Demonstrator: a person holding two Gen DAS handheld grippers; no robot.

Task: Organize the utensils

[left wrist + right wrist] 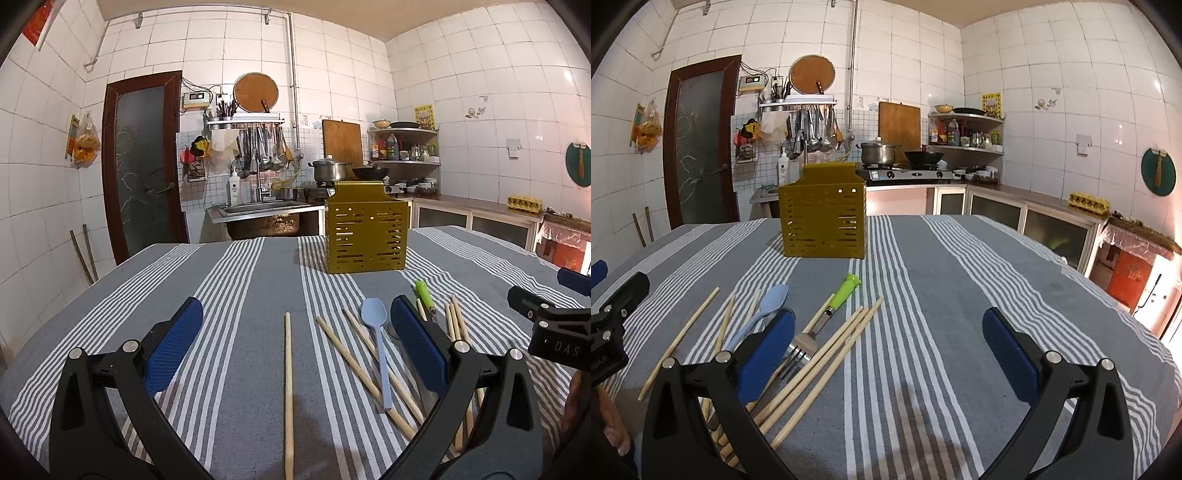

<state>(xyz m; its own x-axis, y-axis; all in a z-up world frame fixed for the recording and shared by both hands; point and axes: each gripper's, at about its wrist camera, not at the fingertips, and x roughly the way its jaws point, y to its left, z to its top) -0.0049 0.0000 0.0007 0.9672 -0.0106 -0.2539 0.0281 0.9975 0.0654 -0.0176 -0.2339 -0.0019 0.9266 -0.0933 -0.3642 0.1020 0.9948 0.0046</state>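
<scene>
A gold slotted utensil holder (365, 236) stands upright far on the striped tablecloth; it also shows in the right wrist view (823, 218). Loose wooden chopsticks (288, 387) (827, 365), a light blue plastic spoon (376, 332) (768, 306) and a fork with a green handle (424, 293) (834, 306) lie flat on the cloth. My left gripper (297, 321) is open and empty, a single chopstick lying between its fingers. My right gripper (888, 325) is open and empty, to the right of the utensils, its left pad (764, 354) over them.
The grey and white striped cloth (960, 295) covers the whole table. The right gripper's black frame (554, 325) shows at the left view's right edge. Behind are a sink (258, 210), a stove with pots (897, 162), cabinets and a door (142, 162).
</scene>
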